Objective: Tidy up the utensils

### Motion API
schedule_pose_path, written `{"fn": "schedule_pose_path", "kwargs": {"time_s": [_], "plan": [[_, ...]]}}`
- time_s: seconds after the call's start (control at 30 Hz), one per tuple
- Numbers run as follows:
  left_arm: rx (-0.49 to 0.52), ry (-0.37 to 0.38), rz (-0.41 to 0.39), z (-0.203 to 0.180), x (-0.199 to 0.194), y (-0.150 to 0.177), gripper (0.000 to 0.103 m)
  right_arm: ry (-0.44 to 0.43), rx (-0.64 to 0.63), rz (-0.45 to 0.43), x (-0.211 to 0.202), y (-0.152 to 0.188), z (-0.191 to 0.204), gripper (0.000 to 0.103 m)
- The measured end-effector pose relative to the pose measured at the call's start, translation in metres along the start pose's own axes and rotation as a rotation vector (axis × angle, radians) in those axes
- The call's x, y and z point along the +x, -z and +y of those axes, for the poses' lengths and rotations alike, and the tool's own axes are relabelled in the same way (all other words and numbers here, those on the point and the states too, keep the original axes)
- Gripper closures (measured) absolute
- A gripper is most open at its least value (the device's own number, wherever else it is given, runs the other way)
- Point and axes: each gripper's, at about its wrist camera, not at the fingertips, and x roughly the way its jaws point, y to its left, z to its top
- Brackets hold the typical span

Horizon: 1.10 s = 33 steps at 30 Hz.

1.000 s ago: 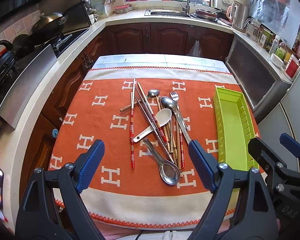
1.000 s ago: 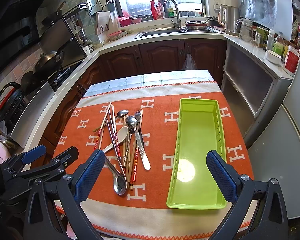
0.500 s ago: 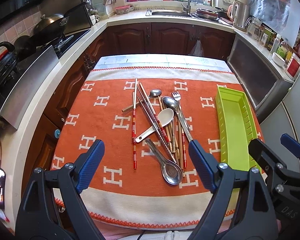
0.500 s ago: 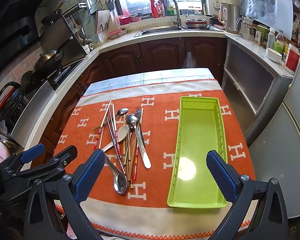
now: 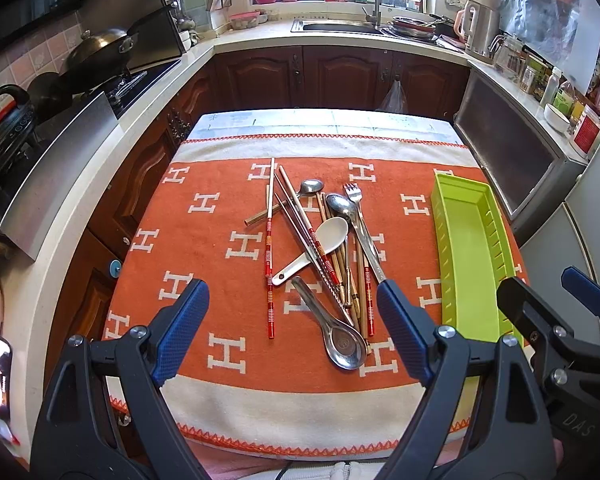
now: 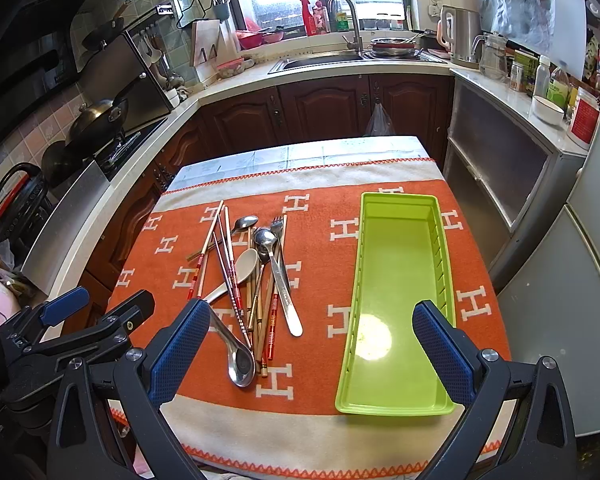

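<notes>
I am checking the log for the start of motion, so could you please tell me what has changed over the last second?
Almost nothing. The left tongs have crept slightly forward toward the utensil pile, so the table sits a touch lower in their view. Both the left and the right tongs remain open and empty. The pile and the empty green tray have not moved on the orange cloth.

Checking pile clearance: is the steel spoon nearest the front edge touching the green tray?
Apart. The right wrist view shows the steel spoon and the green tray separated by a bare strip of orange cloth.
</notes>
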Motion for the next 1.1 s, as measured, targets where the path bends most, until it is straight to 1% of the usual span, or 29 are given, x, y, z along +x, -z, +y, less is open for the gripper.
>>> {"fn": "schedule_pose_path", "kwargs": {"time_s": [0.17,0.3,0.43,0.53,0.7,0.87,0.9,0.97,1.03,1.1], "plan": [[0.007,0.005,0.01,-0.002,0.002,-0.002,0.019,0.003,0.0,0.003,0.001,0.0,0.0,0.0],[0.009,0.024,0.022,-0.002,0.007,-0.003,0.019,0.006,-0.001,0.008,0.004,0.002,0.002,0.0],[0.004,0.078,0.022,0.002,0.012,-0.007,0.019,-0.003,-0.009,0.009,0.007,0.002,0.003,0.0],[-0.009,0.064,0.001,0.008,0.012,-0.013,0.019,-0.003,-0.019,-0.003,0.006,-0.001,0.005,0.0],[-0.01,0.069,-0.029,0.015,0.008,-0.018,0.019,0.018,-0.029,-0.023,0.003,-0.01,0.008,0.0],[0.005,0.085,-0.025,0.019,0.008,-0.023,0.018,0.035,-0.043,-0.026,0.003,-0.02,0.011,0.0],[0.006,0.095,-0.023,0.021,0.009,-0.024,0.018,0.039,-0.046,-0.027,0.004,-0.022,0.012,0.0],[-0.006,0.142,-0.023,0.027,0.011,-0.026,0.018,0.046,-0.05,-0.028,0.006,-0.026,0.012,0.0],[-0.026,0.173,-0.02,0.033,0.015,-0.029,0.018,0.052,-0.054,-0.026,0.011,-0.03,0.013,0.0],[-0.043,0.178,-0.016,0.039,0.021,-0.032,0.018,0.057,-0.059,-0.022,0.017,-0.034,0.014,0.0]]}}
